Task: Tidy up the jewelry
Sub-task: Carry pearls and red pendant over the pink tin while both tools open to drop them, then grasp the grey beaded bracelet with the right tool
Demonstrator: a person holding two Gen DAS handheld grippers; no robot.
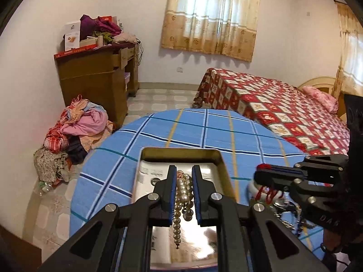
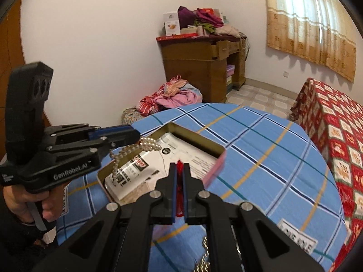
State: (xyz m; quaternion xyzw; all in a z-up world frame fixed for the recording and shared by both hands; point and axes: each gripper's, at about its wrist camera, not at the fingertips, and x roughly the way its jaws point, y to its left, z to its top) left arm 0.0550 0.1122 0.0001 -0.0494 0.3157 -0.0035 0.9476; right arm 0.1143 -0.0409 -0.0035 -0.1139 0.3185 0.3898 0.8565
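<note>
An open metal tin (image 1: 223, 158) (image 2: 192, 133) with a printed white card inside sits on the blue plaid table. My left gripper (image 1: 183, 170) (image 2: 136, 136) is shut on a pearl necklace (image 1: 183, 192) (image 2: 127, 154), whose strands hang over the tin. My right gripper (image 2: 180, 165) (image 1: 257, 173) is shut on a red cord bracelet (image 2: 180, 185) (image 1: 268, 191) with a white ring, held above the table just right of the tin. A few more jewelry pieces (image 1: 288, 217) lie on the cloth under the right gripper.
The blue plaid table (image 1: 204, 127) (image 2: 272, 149) ends near a bed with a red patterned cover (image 1: 283, 108) (image 2: 335, 136). A wooden desk (image 1: 97, 77) and a clothes pile (image 1: 74, 131) stand by the far wall. A gold chain (image 2: 204, 256) lies near the table's front.
</note>
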